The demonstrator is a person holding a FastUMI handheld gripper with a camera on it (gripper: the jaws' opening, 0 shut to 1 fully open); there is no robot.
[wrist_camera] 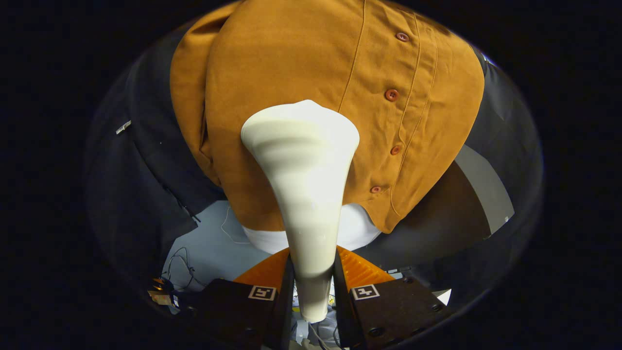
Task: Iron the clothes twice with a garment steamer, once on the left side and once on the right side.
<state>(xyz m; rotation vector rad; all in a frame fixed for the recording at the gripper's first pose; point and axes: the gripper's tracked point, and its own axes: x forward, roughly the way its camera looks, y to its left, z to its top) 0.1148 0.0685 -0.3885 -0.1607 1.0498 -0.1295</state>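
Observation:
A white garment steamer [306, 194] stands up between my fingers, its slim handle clamped on both sides and its wide head flaring out ahead. My gripper [313, 272] is shut on that handle. The steamer's head lies against an orange-brown buttoned shirt [301, 63] hanging just beyond, on the panel to the left of the button row [391, 95]. A white garment hem [359, 228] peeks out under the shirt's lower edge. The steamer hides the shirt's lower middle part.
Dark cloth [141, 170] hangs to the left of the shirt. Cables [182, 272] trail over the pale floor [214, 238] below. A grey panel [481, 184] stands to the right behind the shirt.

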